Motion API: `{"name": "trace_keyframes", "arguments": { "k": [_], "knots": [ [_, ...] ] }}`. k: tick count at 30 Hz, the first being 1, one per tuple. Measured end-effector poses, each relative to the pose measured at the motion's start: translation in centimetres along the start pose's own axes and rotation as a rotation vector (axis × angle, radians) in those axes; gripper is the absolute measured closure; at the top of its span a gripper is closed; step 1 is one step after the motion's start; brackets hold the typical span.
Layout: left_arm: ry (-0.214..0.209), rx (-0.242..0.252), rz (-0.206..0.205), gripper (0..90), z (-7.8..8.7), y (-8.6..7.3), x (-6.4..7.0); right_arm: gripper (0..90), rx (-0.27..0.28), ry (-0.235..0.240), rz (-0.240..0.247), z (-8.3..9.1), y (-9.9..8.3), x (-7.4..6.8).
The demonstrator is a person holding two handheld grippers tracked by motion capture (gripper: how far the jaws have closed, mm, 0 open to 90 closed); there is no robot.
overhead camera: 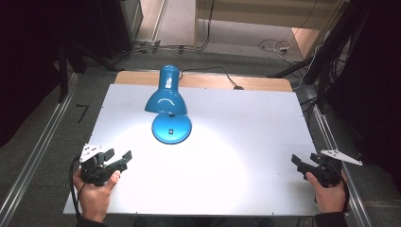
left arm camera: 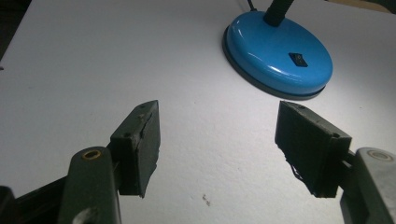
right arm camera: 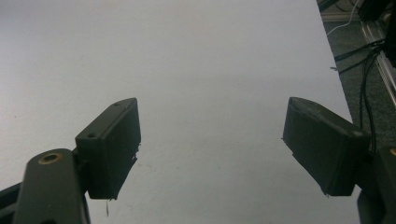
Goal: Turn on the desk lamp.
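Judging by its glossy enamelled finish, the blue desk lamp (overhead camera: 169, 106) is likely rigid and slippery, with most of its weight in the round base (left arm camera: 279, 58); the narrow neck rising from that base, or the base rim itself, looks the surest place to take hold, while the domed shade (overhead camera: 165, 100) seems too wide and smooth for jaws. It stands in the upper middle of the high view on the white table (overhead camera: 265, 142), shade tipped down over the base, lit, throwing a bright pool toward the centre. A small black rocker switch (left arm camera: 298, 59) sits on top of the base. The left gripper (overhead camera: 118, 158), at lower left, and the right gripper (overhead camera: 299, 163), at lower right, both stand wide apart and hold nothing.
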State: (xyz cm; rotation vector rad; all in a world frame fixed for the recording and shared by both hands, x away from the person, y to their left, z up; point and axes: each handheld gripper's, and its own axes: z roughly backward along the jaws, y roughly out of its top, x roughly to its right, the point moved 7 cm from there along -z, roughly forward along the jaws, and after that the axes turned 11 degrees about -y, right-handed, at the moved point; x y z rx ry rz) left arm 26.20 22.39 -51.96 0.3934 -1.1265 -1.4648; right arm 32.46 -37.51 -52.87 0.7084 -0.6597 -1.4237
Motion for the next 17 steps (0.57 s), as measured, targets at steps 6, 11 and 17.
{"name": "trace_keyframes", "arguments": {
  "k": [6,11,17],
  "knots": [
    [0.006,0.002,0.005,32.2,0.5,-0.2,-0.3,17.7,0.000,-0.002,0.004,0.0,0.0,0.0],
    [0.012,0.005,0.008,32.2,1.0,-0.5,-0.4,17.7,0.001,-0.004,0.006,0.0,-0.1,0.1],
    [0.026,-0.007,0.013,26.4,1.1,-0.9,-0.9,14.4,-0.024,-0.020,0.051,-0.7,-0.9,0.2]
  ]
}}
